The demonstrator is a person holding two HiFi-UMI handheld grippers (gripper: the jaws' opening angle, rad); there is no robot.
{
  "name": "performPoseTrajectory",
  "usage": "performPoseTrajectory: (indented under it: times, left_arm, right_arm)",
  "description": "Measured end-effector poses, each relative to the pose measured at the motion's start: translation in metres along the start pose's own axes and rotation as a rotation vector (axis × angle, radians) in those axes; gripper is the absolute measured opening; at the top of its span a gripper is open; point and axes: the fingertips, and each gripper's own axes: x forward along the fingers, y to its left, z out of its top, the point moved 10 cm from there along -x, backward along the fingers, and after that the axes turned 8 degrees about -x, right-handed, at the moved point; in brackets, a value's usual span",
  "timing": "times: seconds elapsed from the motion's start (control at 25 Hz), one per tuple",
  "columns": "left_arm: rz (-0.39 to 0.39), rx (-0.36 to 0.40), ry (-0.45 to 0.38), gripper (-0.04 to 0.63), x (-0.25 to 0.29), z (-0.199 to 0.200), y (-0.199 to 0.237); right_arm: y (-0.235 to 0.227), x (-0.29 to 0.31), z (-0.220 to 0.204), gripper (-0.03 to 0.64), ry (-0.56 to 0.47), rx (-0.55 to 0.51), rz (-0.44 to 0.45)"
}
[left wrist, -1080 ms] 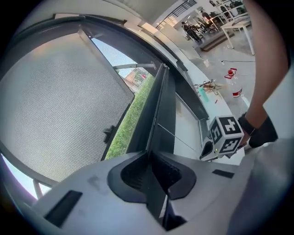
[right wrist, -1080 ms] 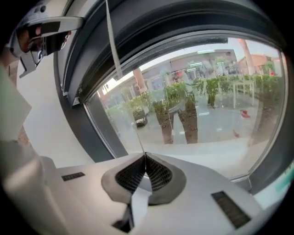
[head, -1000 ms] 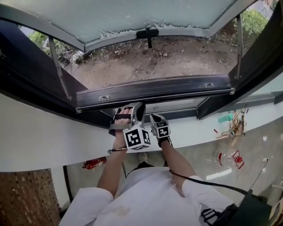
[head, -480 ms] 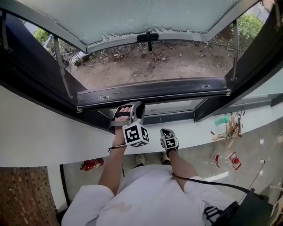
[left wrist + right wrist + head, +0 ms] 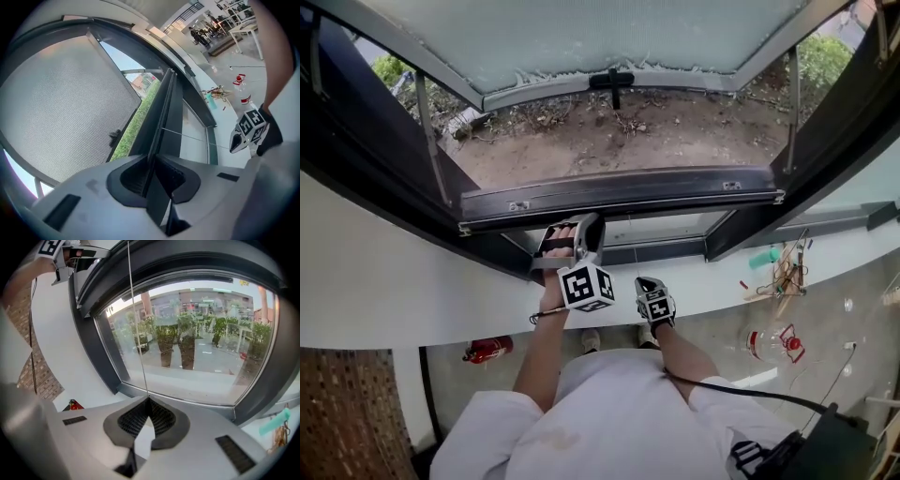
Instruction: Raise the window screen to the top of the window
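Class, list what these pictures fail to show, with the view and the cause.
Window screen: its top is cut off by the head view's upper edge.
Cord in the right tongs: too thin to trace in the head view.
Distant figures: left gripper view, too small.
Clutter at right: head view, too small to identify.

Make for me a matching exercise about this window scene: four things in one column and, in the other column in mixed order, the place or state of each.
Things
1. left hand-held gripper
2. right hand-held gripper
3. screen handle
4. red cylinder

Places or states
A. shut on a thin cord
B. lying on the floor, at the person's left
C. black, on the lower rail of the mesh
D. shut on the edge of the dark window frame

Pairs: 1-D, 2-A, 3-C, 4-B
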Motion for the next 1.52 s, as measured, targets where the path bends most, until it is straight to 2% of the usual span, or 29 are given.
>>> performPoseTrajectory:
  times: [0.2, 0.44, 0.6, 0.84, 0.96, 1.08, 1.28, 1.52]
  left_arm:
    - [0.016, -0.052, -0.027, 0.029, -0.002, -0.001, 0.003]
    - [0.012, -0.190, -0.104, 0.031, -0.009, -0.002, 0.010]
    - [0.025, -0.351, -0.199, 0.037, -0.016, -0.005, 0.017]
    - [0.081, -0.463, -0.283, 0.039, -0.026, 0.000, 0.026]
    - [0.107, -0.592, -0.321, 0.038, -0.031, -0.004, 0.029]
    - [0.090, -0.717, -0.350, 0.037, -0.034, -0.013, 0.033]
    - [0.085, -0.914, -0.338, 0.038, -0.036, -0.029, 0.020]
    - [0.069, -1.048, -0.344, 0.037, -0.027, -0.040, 0.012]
  right_arm:
    - [-0.003, -0.004, -0.001, 0.002, -0.021, 0.026, 0.001]
    - [-0.002, -0.007, 0.004, 0.002, -0.072, 0.010, 0.005]
    - [-0.002, -0.015, 0.008, 0.002, -0.127, 0.024, 0.016]
    - [-0.002, -0.016, 0.019, 0.002, -0.193, 0.018, 0.025]
    - [-0.002, -0.016, 0.023, 0.002, -0.210, 0.012, 0.023]
    - [-0.005, -0.014, 0.029, 0.002, -0.228, 0.013, 0.010]
    - [0.008, -0.018, 0.029, 0.002, -0.220, 0.002, 0.033]
    - [0.004, -0.025, 0.032, 0.002, -0.234, 0.001, 0.021]
